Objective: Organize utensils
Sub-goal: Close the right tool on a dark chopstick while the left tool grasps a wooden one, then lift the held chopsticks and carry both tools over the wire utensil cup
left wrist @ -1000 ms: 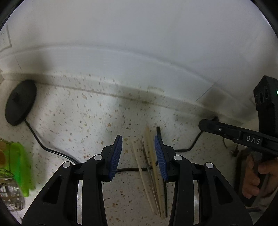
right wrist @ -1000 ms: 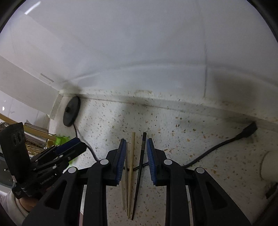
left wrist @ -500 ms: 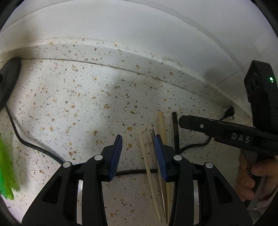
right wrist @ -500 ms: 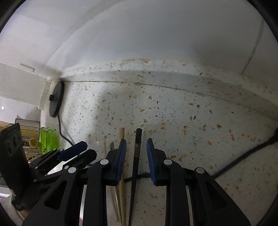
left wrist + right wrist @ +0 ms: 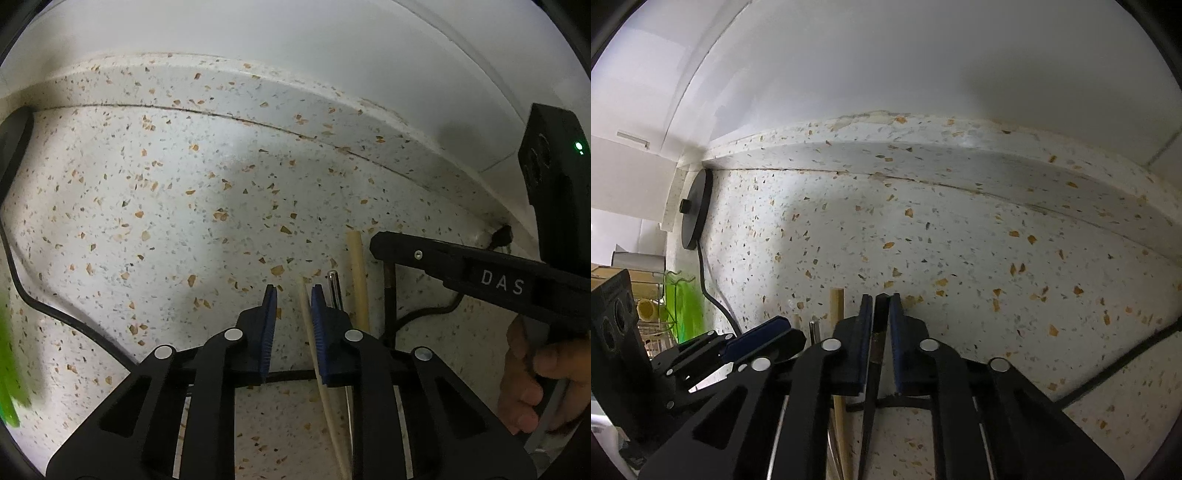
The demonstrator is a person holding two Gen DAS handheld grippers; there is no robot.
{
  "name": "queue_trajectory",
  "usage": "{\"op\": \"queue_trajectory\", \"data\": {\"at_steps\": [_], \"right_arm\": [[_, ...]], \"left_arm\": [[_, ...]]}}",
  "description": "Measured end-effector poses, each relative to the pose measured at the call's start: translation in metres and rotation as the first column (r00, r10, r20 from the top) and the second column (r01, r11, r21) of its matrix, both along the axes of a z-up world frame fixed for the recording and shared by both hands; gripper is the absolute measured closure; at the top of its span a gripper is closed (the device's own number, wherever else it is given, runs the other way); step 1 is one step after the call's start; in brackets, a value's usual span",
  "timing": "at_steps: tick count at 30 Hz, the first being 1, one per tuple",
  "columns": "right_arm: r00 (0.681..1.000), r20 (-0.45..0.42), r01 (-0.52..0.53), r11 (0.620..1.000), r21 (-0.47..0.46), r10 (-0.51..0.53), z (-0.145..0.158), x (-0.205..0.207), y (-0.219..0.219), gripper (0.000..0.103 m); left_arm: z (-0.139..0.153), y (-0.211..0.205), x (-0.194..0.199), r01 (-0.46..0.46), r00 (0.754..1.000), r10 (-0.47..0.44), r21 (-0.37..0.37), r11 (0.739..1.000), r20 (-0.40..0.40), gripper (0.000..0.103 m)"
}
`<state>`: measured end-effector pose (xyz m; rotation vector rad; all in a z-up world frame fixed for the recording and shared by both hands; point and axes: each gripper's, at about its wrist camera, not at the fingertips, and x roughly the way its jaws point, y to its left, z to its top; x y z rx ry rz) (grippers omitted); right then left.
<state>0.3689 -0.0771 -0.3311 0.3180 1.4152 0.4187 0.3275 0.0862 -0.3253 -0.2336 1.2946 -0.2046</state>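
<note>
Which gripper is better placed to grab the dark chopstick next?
Right. The right gripper already straddles the dark chopstick, jaws nearly closed around it. The left gripper sits over the pale chopstick, off to the side.

"DAS" on right hand-held gripper (image 5: pixel 384 245) arm.

Both grippers, left gripper (image 5: pixel 291 295) and right gripper (image 5: pixel 879 302), are showing black plastic frames, silver screws and ribbed blue pads (image 5: pixel 319 325). White "DAS" lettering and a green light are showing on the right unit; bare-skinned hand (image 5: pixel 532 384) gripping its handle.
</note>
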Motion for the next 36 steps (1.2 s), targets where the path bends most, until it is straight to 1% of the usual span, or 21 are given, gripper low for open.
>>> {"op": "queue_trajectory", "data": {"at_steps": [2, 4, 10, 16, 20, 22, 24, 28, 36], "right_arm": [[1.0, 0.004, 0.004, 1.0, 0.004, -0.004, 0.001, 0.0, -0.001, 0.097], [1.0, 0.007, 0.011, 1.0, 0.008, -0.012, 0.004, -0.001, -0.005, 0.097], [0.998, 0.031, 0.056, 0.998, 0.032, -0.057, 0.024, -0.007, -0.023, 0.098], [0.991, 0.092, 0.088, 0.994, 0.062, -0.094, 0.061, -0.025, -0.04, 0.099], [0.98, 0.148, 0.118, 0.989, 0.091, -0.131, 0.092, -0.042, -0.056, 0.099], [0.974, 0.177, 0.124, 0.988, 0.095, -0.139, 0.106, -0.05, -0.062, 0.099], [0.966, 0.218, 0.124, 0.988, 0.092, -0.141, 0.122, -0.06, -0.068, 0.099], [0.949, 0.28, 0.122, 0.989, 0.088, -0.142, 0.147, -0.079, -0.076, 0.099], [0.918, 0.381, 0.094, 0.994, 0.053, -0.107, 0.181, -0.115, -0.075, 0.099]], "left_arm": [[0.0, 0.0, 0.0, -0.01, 1.0, 0.01, -0.009, 1.0, 0.0, 0.095], [0.002, 0.001, 0.001, -0.007, 1.0, 0.007, -0.023, 1.0, 0.005, 0.096], [0.025, 0.017, 0.0, -0.02, 0.999, 0.022, -0.066, 0.998, 0.035, 0.098], [0.062, 0.024, -0.015, -0.029, 0.994, 0.038, -0.088, 0.996, 0.104, 0.099], [0.09, 0.031, -0.031, -0.048, 0.987, 0.063, -0.102, 0.994, 0.147, 0.099], [0.106, 0.037, -0.041, -0.06, 0.981, 0.078, -0.105, 0.993, 0.175, 0.099], [0.115, 0.04, -0.052, -0.064, 0.977, 0.084, -0.104, 0.993, 0.196, 0.099], [0.137, 0.037, -0.071, -0.061, 0.966, 0.08, -0.084, 0.995, 0.245, 0.099], [0.164, 0.035, -0.102, -0.066, 0.944, 0.082, -0.061, 0.996, 0.32, 0.099]]}}
